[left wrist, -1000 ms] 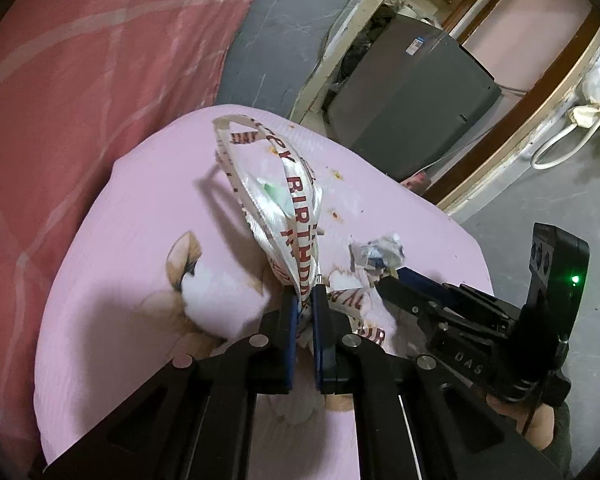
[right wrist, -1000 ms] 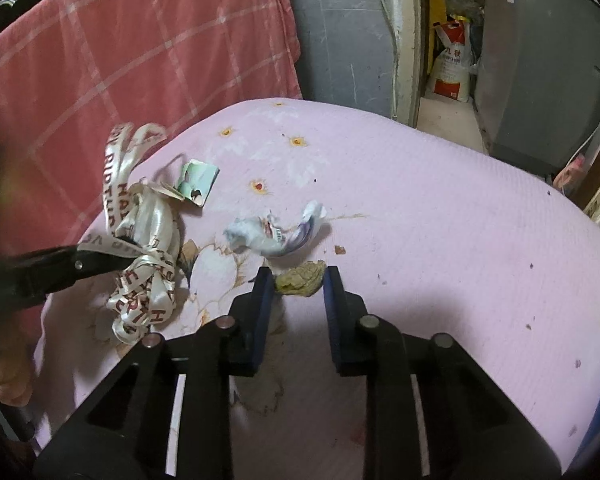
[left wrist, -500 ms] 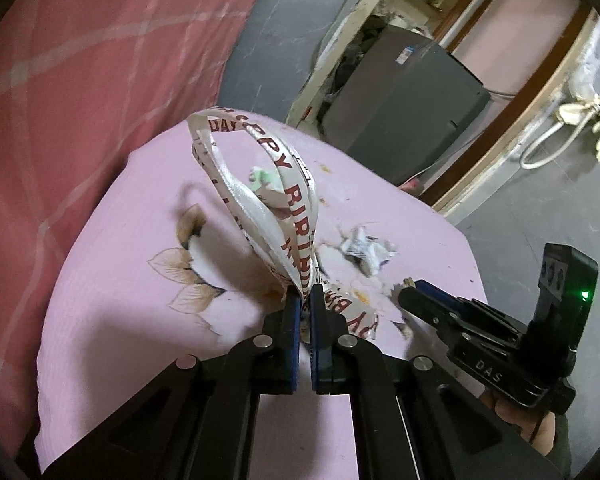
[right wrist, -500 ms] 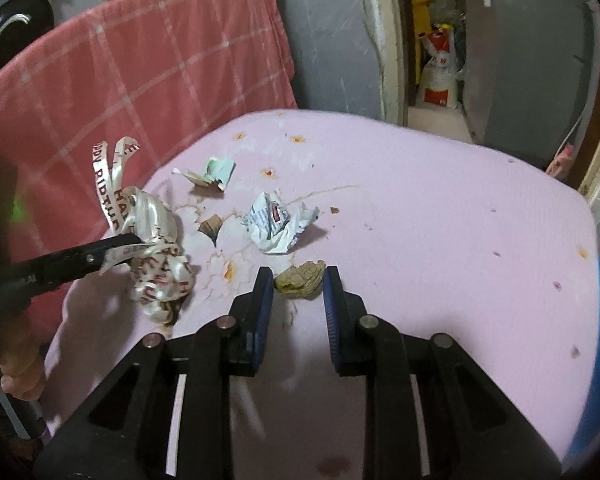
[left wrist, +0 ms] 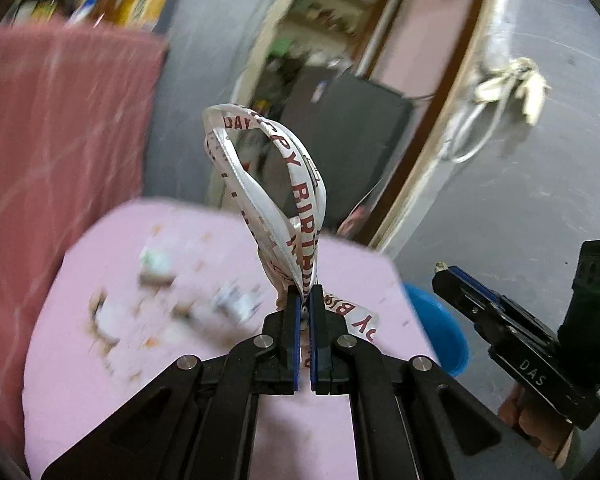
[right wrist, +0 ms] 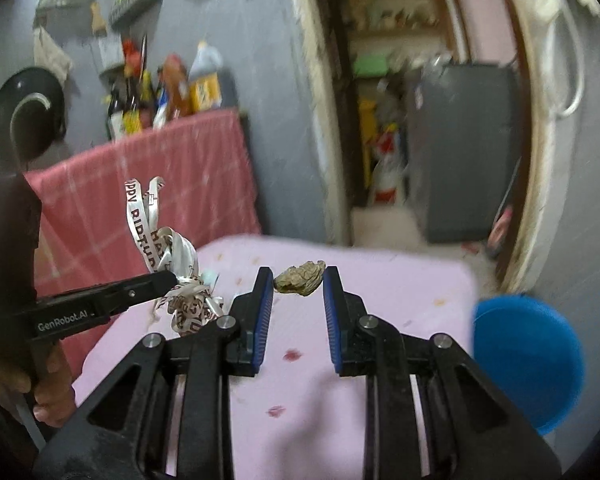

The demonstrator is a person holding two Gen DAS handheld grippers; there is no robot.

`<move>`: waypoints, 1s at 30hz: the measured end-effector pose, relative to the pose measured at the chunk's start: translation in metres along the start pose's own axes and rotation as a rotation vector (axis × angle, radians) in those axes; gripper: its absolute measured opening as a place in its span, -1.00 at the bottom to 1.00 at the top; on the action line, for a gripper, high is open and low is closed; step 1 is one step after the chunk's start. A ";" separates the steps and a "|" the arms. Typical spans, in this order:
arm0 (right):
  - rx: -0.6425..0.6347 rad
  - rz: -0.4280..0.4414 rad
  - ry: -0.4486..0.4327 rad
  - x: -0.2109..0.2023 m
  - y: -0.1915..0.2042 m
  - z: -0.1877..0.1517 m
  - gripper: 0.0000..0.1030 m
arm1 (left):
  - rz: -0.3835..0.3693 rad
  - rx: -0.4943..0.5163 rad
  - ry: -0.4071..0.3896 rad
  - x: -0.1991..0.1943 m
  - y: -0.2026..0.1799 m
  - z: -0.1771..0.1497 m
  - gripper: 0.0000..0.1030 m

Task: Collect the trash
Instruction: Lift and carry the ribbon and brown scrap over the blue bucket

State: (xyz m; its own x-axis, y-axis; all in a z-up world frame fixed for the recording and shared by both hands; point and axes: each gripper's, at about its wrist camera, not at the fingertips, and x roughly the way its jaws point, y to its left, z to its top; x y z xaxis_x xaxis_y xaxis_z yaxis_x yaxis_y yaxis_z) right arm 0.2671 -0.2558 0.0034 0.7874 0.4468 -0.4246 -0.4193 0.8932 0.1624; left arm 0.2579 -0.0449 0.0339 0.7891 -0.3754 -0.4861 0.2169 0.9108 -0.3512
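Both tongs point slightly downward above the pink table (right wrist: 400, 280). The left tongs (left wrist: 305, 300) pinch a looped white birthday ribbon (left wrist: 296, 200); the right tongs (right wrist: 298, 284) clamp a crumpled brown scrap (right wrist: 300, 278) in the air.

Surface covered with pink cloth (left wrist: 80, 380), rounded corner seen at far right in left wrist view. Flower print and small orange marks seen on cloth, strongly blurred. Several scraps lying on cloth in left wrist view: greenish-white scrap (left wrist: 156, 260) toward far side, crumpled white wrapper (left wrist: 236, 300) nearer to middle, brownish bits between them; kinds cannot be told because of blur. Two dark red stains (right wrist: 292, 355) seen on cloth in right wrist view. Blue basin (right wrist: 528, 360) seen lower, beyond right edge of cloth.
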 end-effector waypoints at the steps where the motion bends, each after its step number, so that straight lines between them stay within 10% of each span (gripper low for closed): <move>1: 0.000 -0.018 -0.031 -0.011 -0.004 0.005 -0.51 | -0.010 0.016 -0.021 -0.002 -0.009 0.002 -0.97; 17: -0.028 -0.319 -0.324 -0.120 -0.076 0.036 -0.51 | -0.193 0.221 -0.276 0.020 -0.139 0.027 -0.97; 30: 0.038 -0.439 -0.284 -0.129 -0.142 0.021 -0.51 | -0.256 0.276 -0.173 0.094 -0.197 0.019 -0.96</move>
State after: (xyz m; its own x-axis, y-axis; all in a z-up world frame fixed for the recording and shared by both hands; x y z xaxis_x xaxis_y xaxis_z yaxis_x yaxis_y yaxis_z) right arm 0.2350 -0.4392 0.0538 0.9790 0.0216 -0.2026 -0.0100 0.9983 0.0578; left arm 0.3000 -0.2561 0.0727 0.7691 -0.5833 -0.2612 0.5465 0.8122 -0.2044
